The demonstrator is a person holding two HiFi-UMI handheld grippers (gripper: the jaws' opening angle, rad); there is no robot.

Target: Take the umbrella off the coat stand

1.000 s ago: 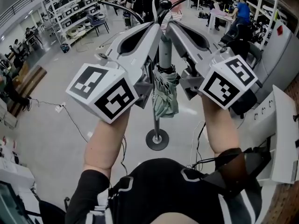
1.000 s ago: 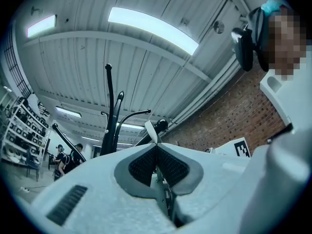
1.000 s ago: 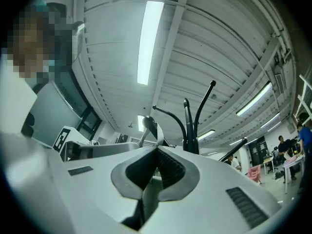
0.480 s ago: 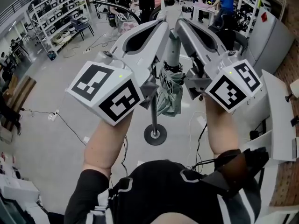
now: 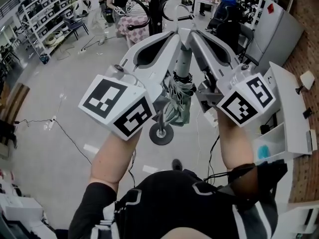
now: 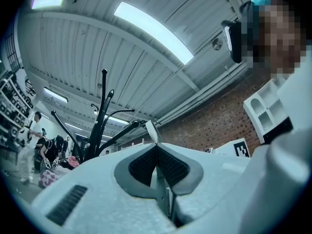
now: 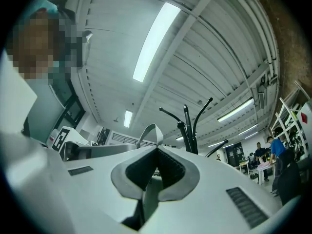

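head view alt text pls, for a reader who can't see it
A person's left gripper and right gripper meet tip to tip, tongs shut on the top of a folded grey-green umbrella hanging between them. A black coat stand rises just behind, in a busy workshop.

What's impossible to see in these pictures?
Head view: the coat stand is hidden midway behind the left gripper and the umbrella.
Head view: how the strap is gripped is hidden where the right gripper meets the left.
Both gripper views: the umbrella's canopy sits below the gripper bodies; only its strap shows.
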